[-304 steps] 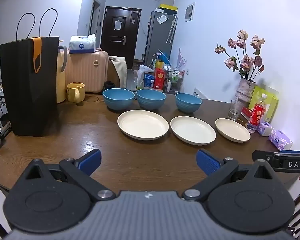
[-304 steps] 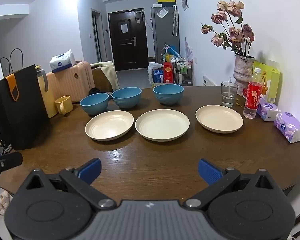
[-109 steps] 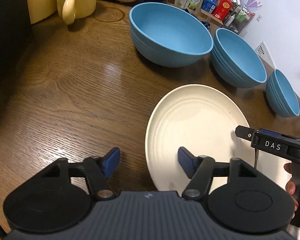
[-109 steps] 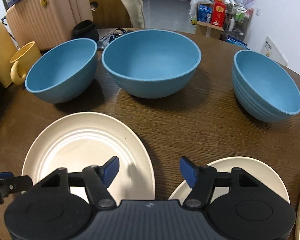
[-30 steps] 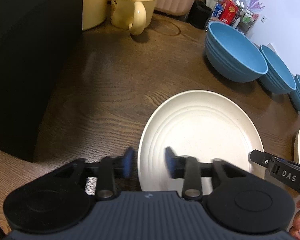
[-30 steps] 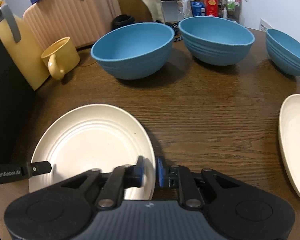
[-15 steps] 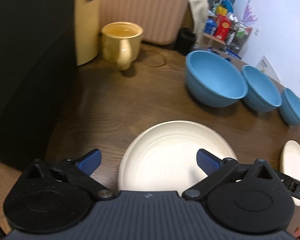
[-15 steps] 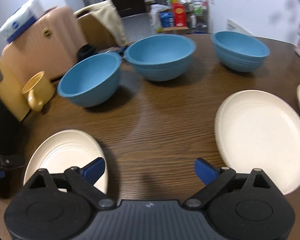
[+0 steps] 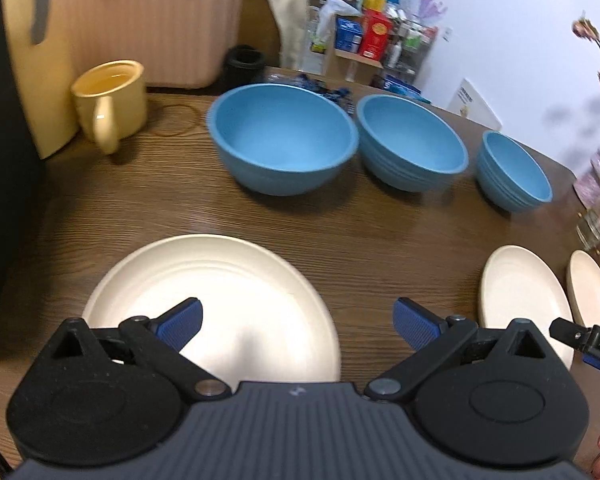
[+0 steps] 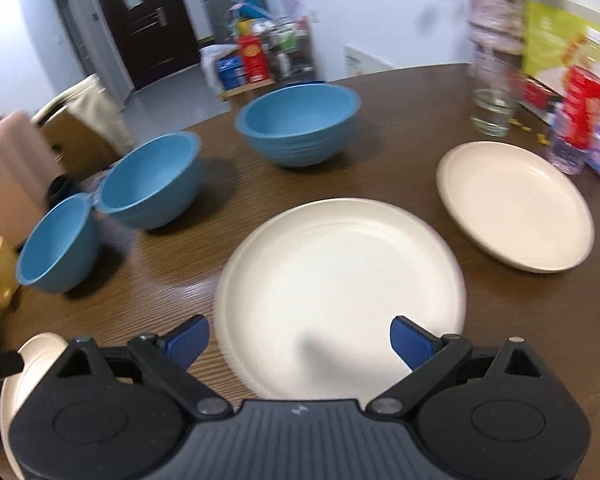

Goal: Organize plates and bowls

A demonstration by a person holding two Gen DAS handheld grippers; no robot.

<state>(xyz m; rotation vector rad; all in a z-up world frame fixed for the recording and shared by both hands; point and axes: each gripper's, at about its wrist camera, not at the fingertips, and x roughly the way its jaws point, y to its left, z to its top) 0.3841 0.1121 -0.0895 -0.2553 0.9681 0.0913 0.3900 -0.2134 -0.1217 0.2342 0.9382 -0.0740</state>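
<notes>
Three cream plates and three blue bowls sit on the brown wooden table [image 9: 380, 240]. In the left wrist view the left plate [image 9: 220, 304] lies just ahead of my open, empty left gripper [image 9: 296, 322]. Behind it stand the large bowl [image 9: 282, 138], the middle bowl [image 9: 412, 142] and the small bowl [image 9: 514, 176]. In the right wrist view my right gripper [image 10: 300, 338] is open and empty over the near edge of the middle plate [image 10: 340, 280]. The right plate [image 10: 514, 204] lies beyond it. The bowls [image 10: 298, 124] stand behind.
A yellow mug [image 9: 110, 100], a black bag [image 9: 0, 160] and a pink suitcase [image 9: 140, 20] stand at the table's left. A glass [image 10: 492, 108], a red-labelled bottle [image 10: 576, 120], a vase and boxes stand at the right.
Both grippers let go of the left plate about a second ago and opened. The right gripper has swung right to the middle plate. The left gripper has drawn back slightly.
</notes>
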